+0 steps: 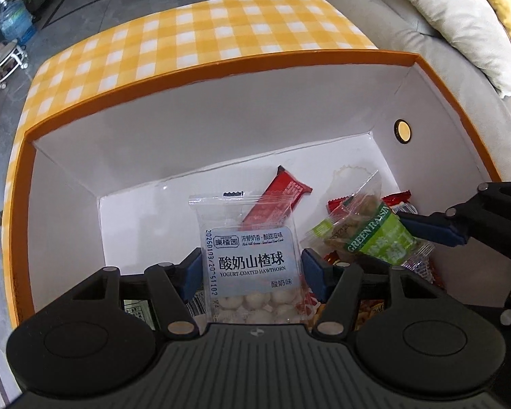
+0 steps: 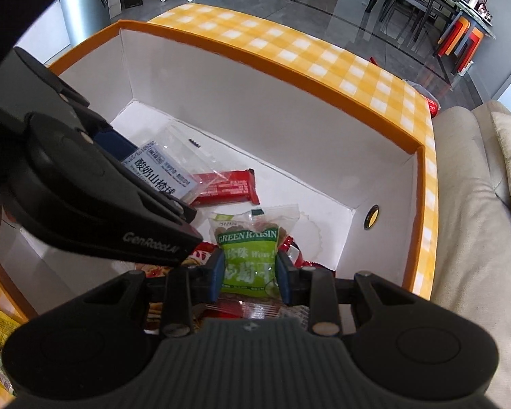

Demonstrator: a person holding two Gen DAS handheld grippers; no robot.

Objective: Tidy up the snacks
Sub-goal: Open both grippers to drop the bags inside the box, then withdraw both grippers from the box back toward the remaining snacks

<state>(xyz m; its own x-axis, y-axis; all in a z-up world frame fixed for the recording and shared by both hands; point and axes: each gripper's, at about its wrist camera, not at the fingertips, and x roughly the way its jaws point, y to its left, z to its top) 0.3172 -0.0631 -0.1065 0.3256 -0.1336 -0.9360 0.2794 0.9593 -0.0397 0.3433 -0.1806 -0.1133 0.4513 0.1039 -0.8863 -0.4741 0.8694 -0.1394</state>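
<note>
over the box (image 1: 221,64), my left tool (image 1: 252,274) clamps the hawthorn bag (image 1: 250,259), right tool (image 2: 250,274) the raisin bag (image 2: 250,255); both feel light, crinkly, slippery, so i pinch mid-body.

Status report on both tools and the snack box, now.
Left tool shut on clear yogurt-hawthorn packet. Right tool shut on green raisin packet. Both over orange-rimmed white box, red bar wrapper below. Tools close together.
</note>
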